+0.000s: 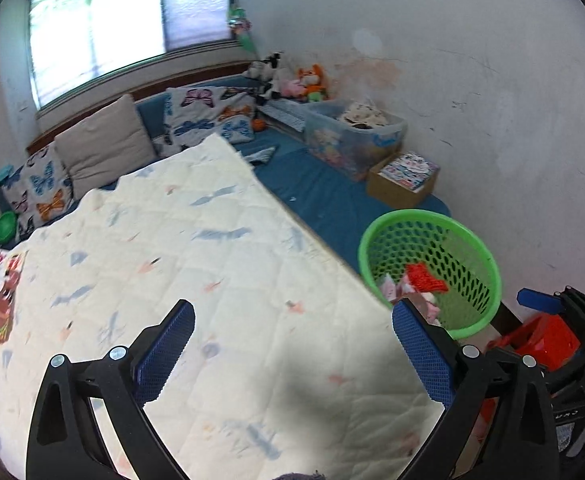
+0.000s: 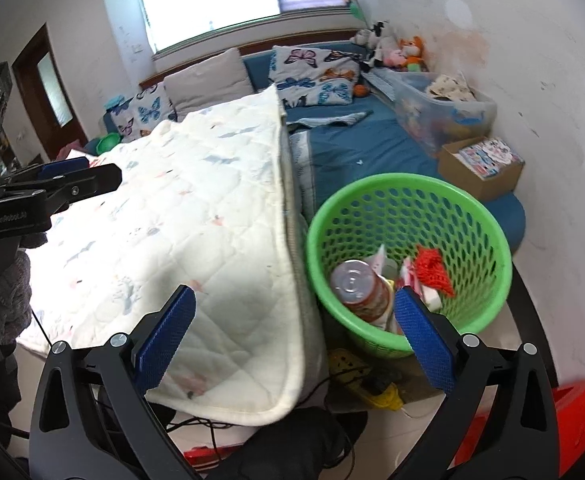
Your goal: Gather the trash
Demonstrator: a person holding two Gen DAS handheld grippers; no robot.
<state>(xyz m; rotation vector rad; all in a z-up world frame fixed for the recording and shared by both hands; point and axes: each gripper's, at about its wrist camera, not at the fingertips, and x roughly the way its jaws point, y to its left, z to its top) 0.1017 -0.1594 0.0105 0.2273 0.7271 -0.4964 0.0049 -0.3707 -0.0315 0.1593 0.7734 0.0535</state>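
A green perforated trash basket stands on the floor by the bed's corner; it also shows in the left wrist view. Inside lie a plastic bottle with a silver cap, a red crumpled piece and pink-white wrappers. My right gripper is open and empty, above the quilt's corner and the basket's near rim. My left gripper is open and empty over the white quilt. The left gripper also shows in the right wrist view at far left.
The quilt covers a blue bed with butterfly pillows. A clear storage bin and a cardboard box sit along the wall. A yellow power strip and cables lie on the floor. A red object is at lower right.
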